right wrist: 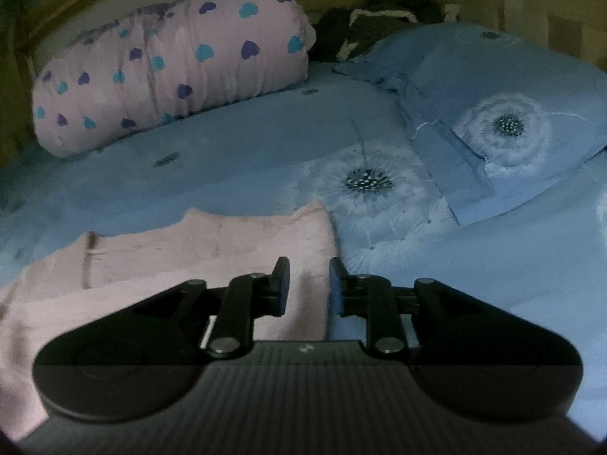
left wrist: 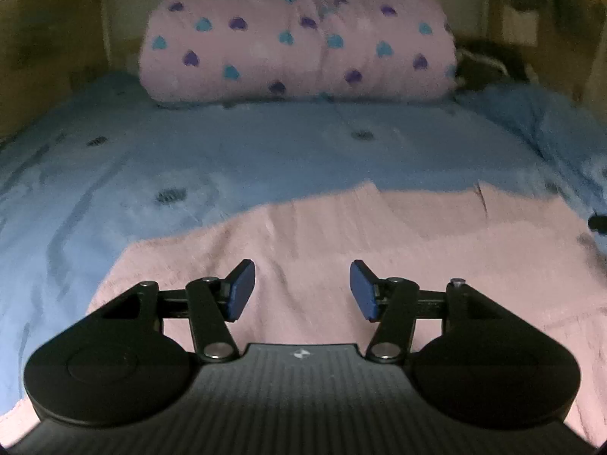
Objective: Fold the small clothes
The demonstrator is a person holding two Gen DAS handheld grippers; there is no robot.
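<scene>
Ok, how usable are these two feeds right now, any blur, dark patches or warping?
Left wrist view: dim and soft, the heart quilt and blue sheet blurred, corners vignetted, the pink garment lit best. Right wrist view: sharper, the dandelion print crisp, though the fisheye bends the pillow, and a darker band crosses the lower frame over the right gripper.

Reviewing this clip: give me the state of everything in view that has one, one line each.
Pink garment: lying flat on the bed, held by neither gripper.
Left gripper: open, nothing between the pads.
Right gripper: open by a narrow gap, empty.
Heart-print quilt: rolled up at the far end of the bed.
Blue pillow: lying flat on the sheet.
</scene>
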